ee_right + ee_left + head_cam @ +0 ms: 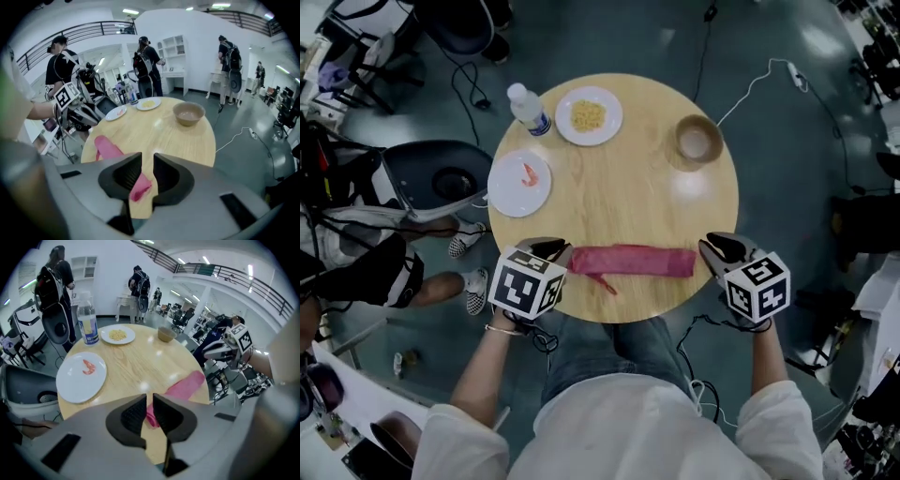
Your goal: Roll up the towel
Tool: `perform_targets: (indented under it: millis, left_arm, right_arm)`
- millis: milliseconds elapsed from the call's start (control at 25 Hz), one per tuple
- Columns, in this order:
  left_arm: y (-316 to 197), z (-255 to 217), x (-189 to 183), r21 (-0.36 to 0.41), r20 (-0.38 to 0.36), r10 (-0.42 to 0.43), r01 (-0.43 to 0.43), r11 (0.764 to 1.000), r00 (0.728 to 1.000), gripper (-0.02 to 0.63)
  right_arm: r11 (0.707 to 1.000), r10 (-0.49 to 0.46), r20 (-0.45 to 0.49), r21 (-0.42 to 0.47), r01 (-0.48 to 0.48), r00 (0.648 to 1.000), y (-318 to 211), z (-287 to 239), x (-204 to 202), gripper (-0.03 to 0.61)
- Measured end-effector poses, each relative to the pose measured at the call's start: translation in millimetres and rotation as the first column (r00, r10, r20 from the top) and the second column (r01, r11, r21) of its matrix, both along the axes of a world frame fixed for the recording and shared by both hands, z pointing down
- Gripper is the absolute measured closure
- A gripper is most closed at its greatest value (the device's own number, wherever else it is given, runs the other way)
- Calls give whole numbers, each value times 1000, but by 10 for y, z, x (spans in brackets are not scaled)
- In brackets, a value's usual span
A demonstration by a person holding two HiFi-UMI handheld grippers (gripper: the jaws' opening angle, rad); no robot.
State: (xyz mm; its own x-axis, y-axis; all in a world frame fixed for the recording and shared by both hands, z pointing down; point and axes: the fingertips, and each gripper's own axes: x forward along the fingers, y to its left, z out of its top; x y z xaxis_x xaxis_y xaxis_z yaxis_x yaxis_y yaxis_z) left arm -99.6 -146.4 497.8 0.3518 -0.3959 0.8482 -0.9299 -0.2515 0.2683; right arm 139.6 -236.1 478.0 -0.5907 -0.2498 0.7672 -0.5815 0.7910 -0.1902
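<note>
towel: the pink towel [633, 261] is lying as a long, narrow bundle running left to right along the near edge of the surface [619, 187]. A thin loose tail is poking out of its near side, toward the left end.
left tongs: the left tongs [553, 249] are hovering just off the towel's left end, angled down at it. The jaws are sitting all but together with only a sliver of a gap, and they're clamping nothing.
right tongs: the right tongs [712, 246] are hanging just past the right end, also angled down. The jaws are standing a little apart and empty, and the towel is showing below and beyond them rather than in the grip.
step: I'm guessing the rolling is pretty much wrapping up, since the towel is already looking like a roll and neither end is being held.
next move: probably just checking that it's holding its shape. That stray tail is looking like the one bit that could use tucking in, which means a light pinch from the left side without dragging the roll off the near edge.
other stuff: a shrimp plate [519, 183], a plate of yellow food [589, 115], a water bottle [528, 109] and a bowl [698, 139] are sitting on the far half, well apart from the towel.
</note>
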Motion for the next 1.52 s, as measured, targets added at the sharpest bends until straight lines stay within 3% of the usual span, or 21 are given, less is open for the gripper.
perform_targets:
  millis: [120, 200, 240, 320, 400, 520, 600, 680, 800, 920, 1160, 1520]
  left_arm:
    - [-30, -459, 5, 142, -25, -75, 78, 987, 997, 572]
    - [-57, -842, 10, 283, -38, -132, 137, 949, 991, 574]
    - [-88, -1042, -9, 361, -39, -166, 169, 917, 985, 574]
    - [-179, -1443, -98, 514, -39, -243, 228, 827, 969, 577]
    - [-267, -1855, -236, 641, -56, -321, 281, 715, 945, 592]
    - [-366, -2486, -483, 769, -113, -402, 336, 544, 909, 609]
    - [-296, -2751, -582, 803, -144, -437, 363, 473, 888, 611]
    - [-182, -2862, -627, 818, -159, -460, 378, 434, 874, 611]
    - [-67, -2920, -707, 830, -171, -491, 394, 395, 854, 611]
    - [2, -2947, -779, 822, -189, -519, 424, 382, 834, 611]
    - [74, -2924, -727, 820, -192, -509, 422, 386, 839, 611]
    - [15, -2882, -730, 818, -167, -493, 399, 414, 854, 611]
  right_arm:
    - [990, 109, 117, 80, -119, 987, -9, -469, -56, 510]
    - [972, 168, 184, 133, -194, 968, 9, -804, -60, 532]
    - [960, 191, 213, 164, -227, 958, 0, -968, -55, 542]
    - [928, 224, 268, 235, -289, 937, -55, -1286, -31, 561]
    - [883, 251, 322, 311, -353, 913, -125, -1612, 28, 577]
    - [784, 294, 411, 412, -464, 863, -252, -2131, 163, 577]
    - [718, 335, 454, 445, -535, 826, -222, -2362, 314, 577]
    - [659, 367, 475, 474, -584, 800, -153, -2469, 460, 577]
    - [592, 391, 488, 515, -619, 780, -116, -2557, 566, 578]
    - [566, 406, 501, 519, -641, 764, -108, -2630, 600, 578]
    - [599, 381, 486, 518, -611, 786, -55, -2552, 549, 580]
    - [589, 375, 486, 532, -608, 789, -86, -2566, 438, 580]
